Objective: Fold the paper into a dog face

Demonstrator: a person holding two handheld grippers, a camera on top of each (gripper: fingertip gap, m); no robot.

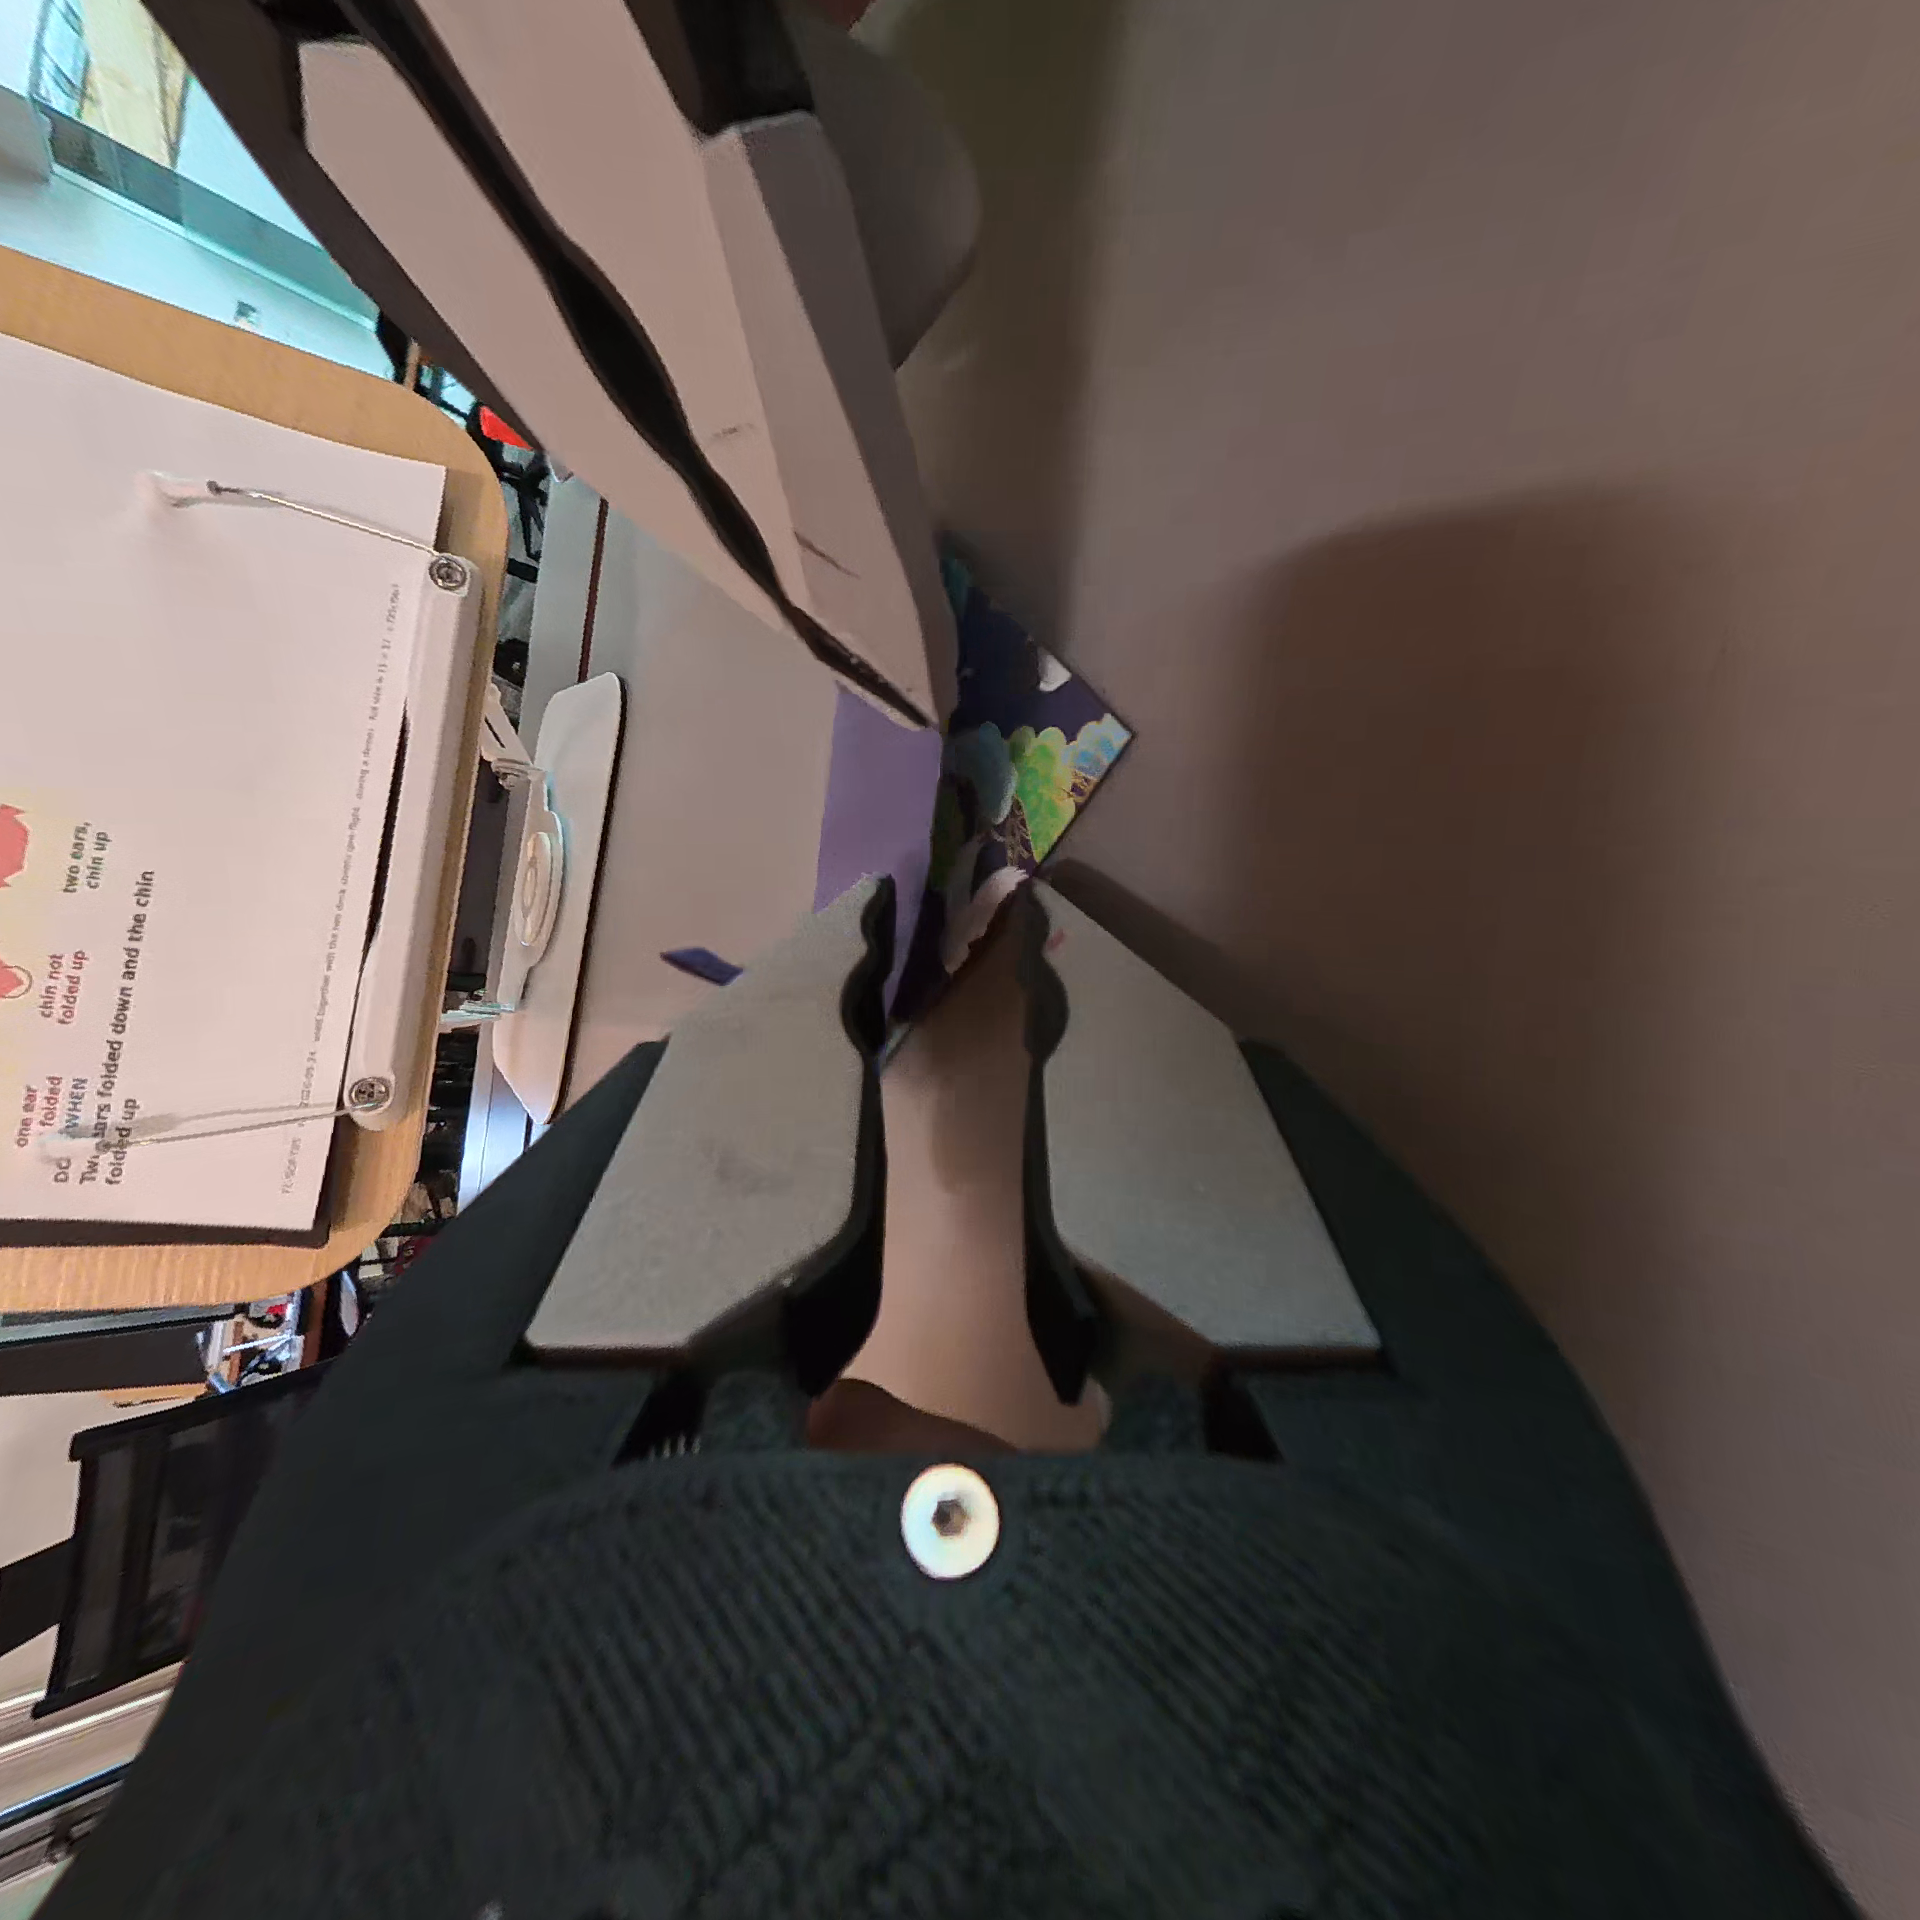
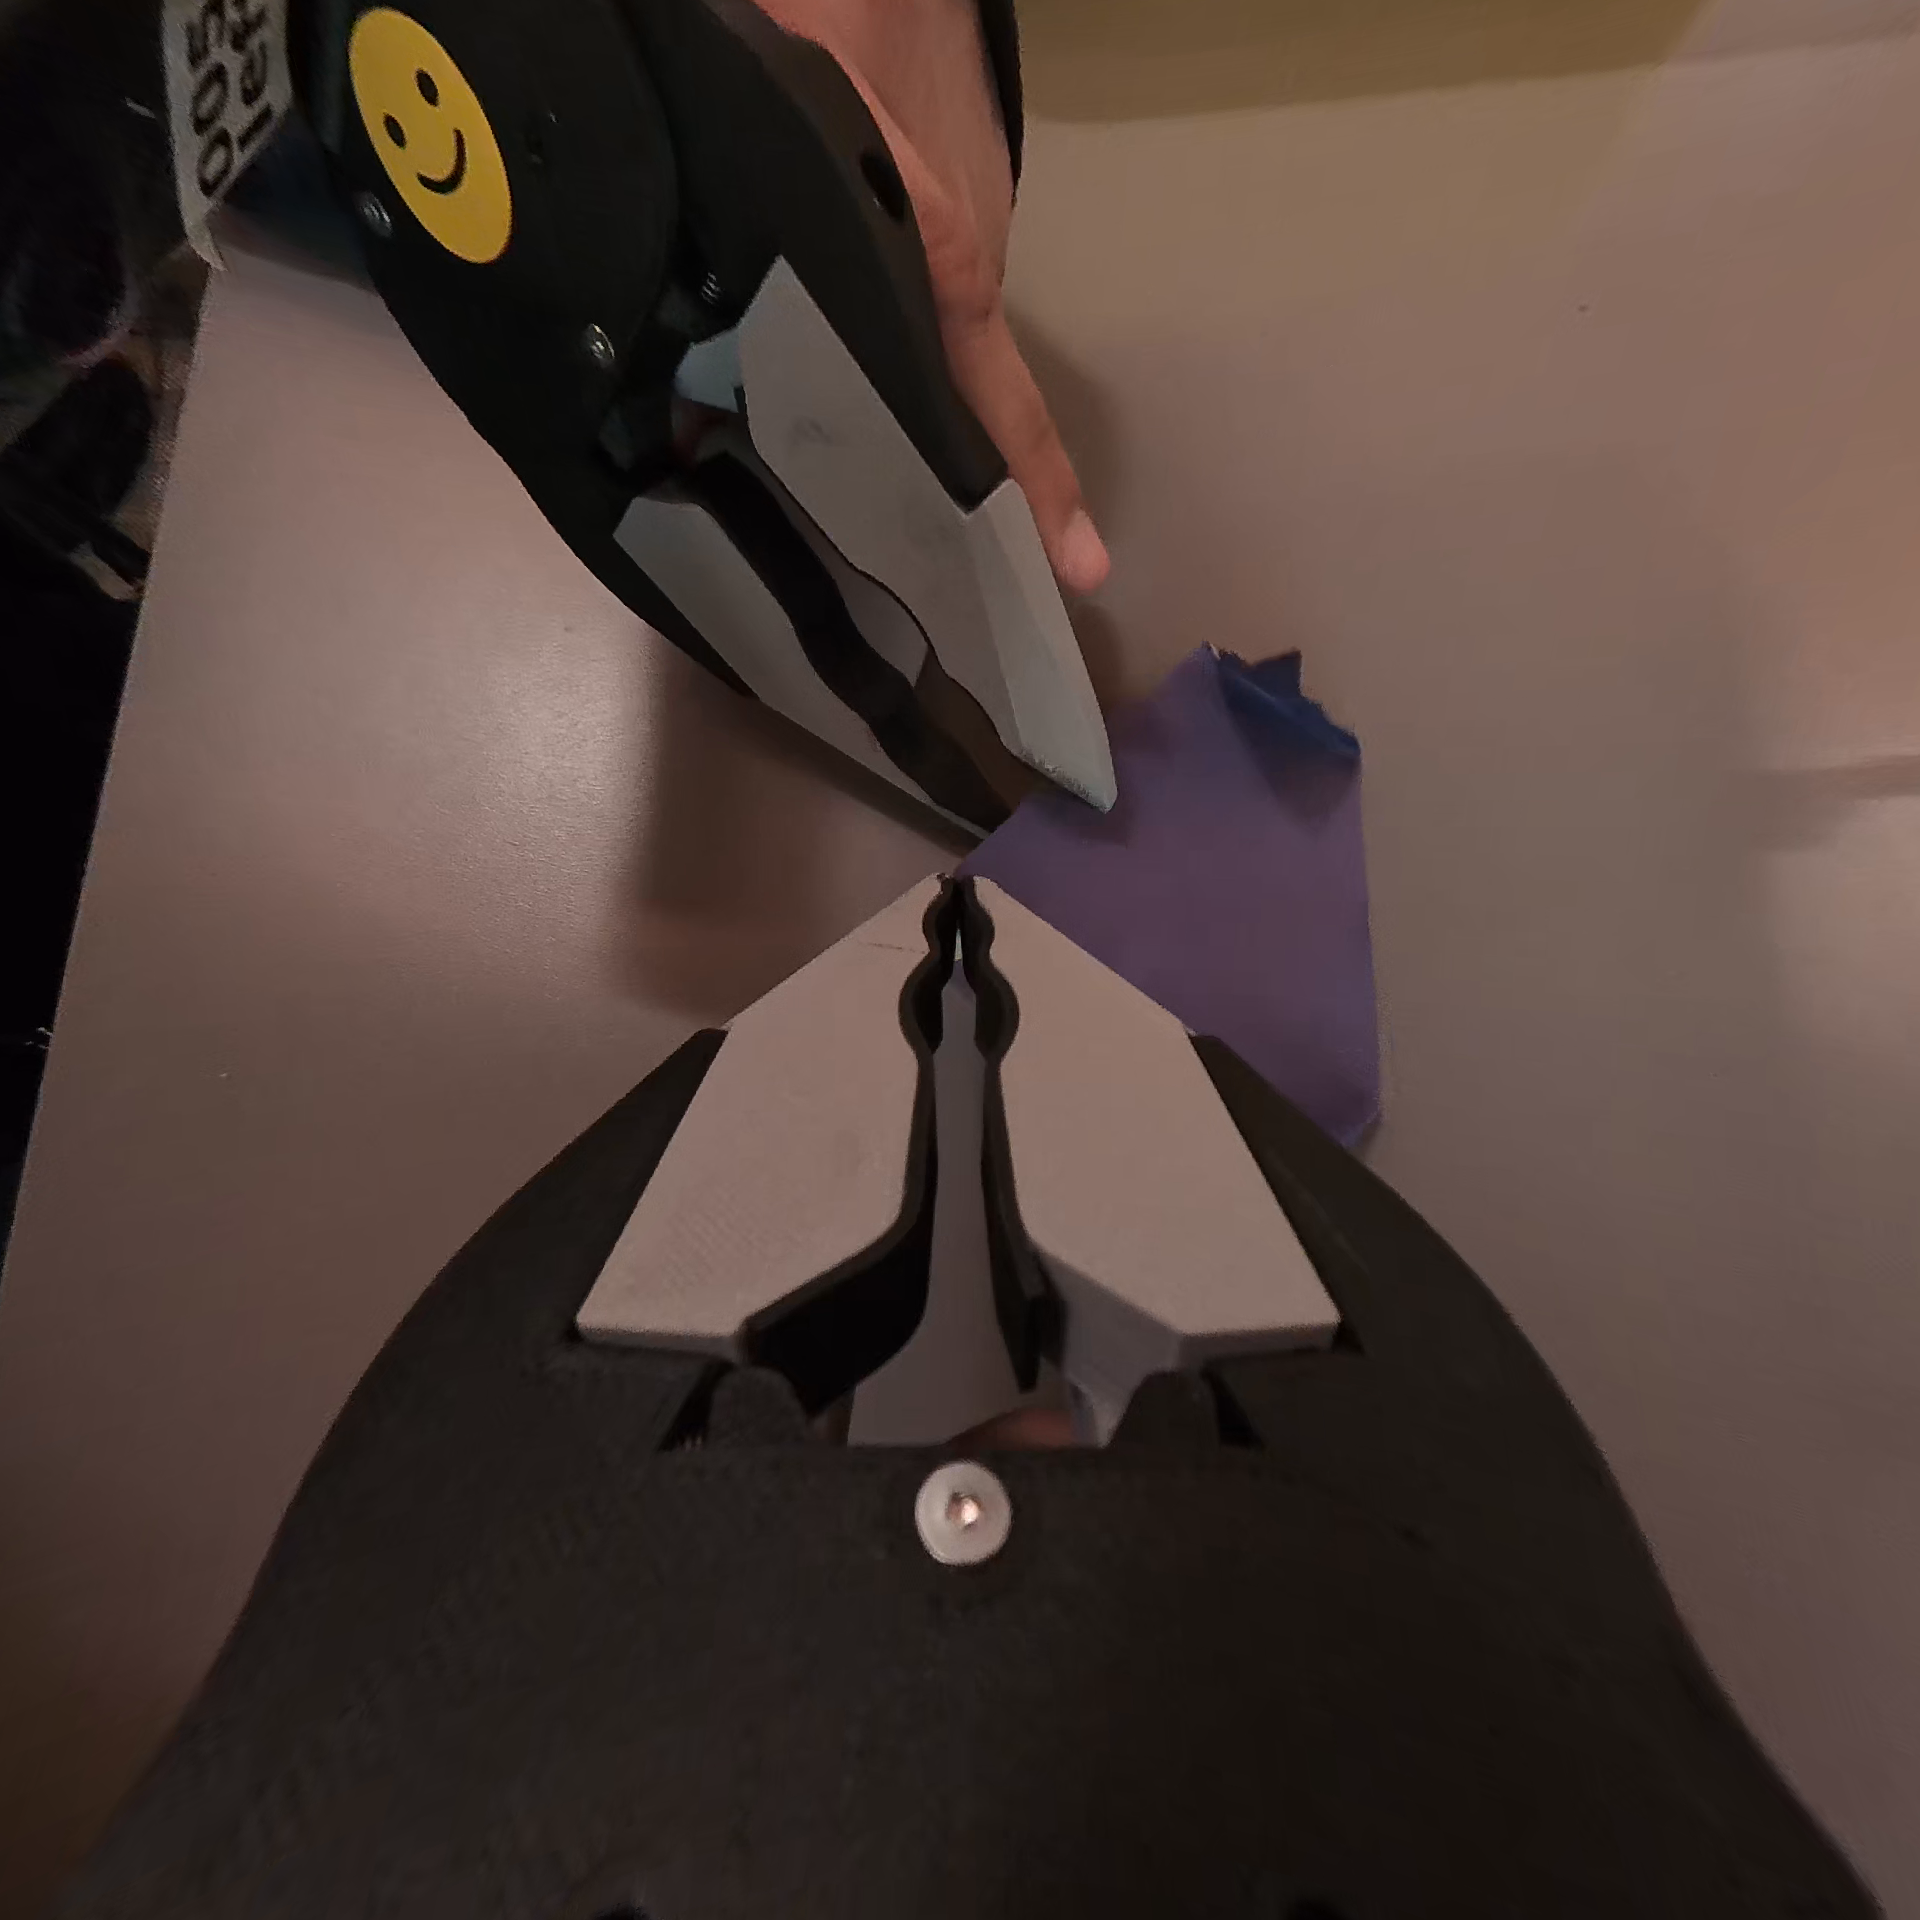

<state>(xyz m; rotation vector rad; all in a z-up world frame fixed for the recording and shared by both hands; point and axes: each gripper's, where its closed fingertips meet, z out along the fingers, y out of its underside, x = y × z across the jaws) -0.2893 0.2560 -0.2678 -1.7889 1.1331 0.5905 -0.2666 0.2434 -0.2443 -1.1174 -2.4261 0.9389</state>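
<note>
The paper (image 2: 1195, 904) is plain purple on top and lies on the beige table (image 2: 416, 727). The left wrist view shows its purple face (image 1: 878, 790) and a raised flap with a colourful patterned underside (image 1: 1029, 769). My right gripper (image 2: 956, 883) is shut, with its tips pinched at the paper's near corner. In the left wrist view it reaches in from the top (image 1: 930, 712) to the paper's edge. My left gripper (image 1: 958, 891) is open, and its fingers straddle the raised edge. It also shows in the right wrist view (image 2: 1049, 810), at the same corner.
A wooden board with a clipped instruction sheet (image 1: 208, 831) stands at the left, with a white stand (image 1: 561, 852) beside it. Blue tape (image 2: 1288, 717) sits at the paper's far corner. A hand (image 2: 977, 312) holds the left gripper, which carries a yellow smiley sticker (image 2: 429, 135). Left and right tips are no more than a few centimetres apart.
</note>
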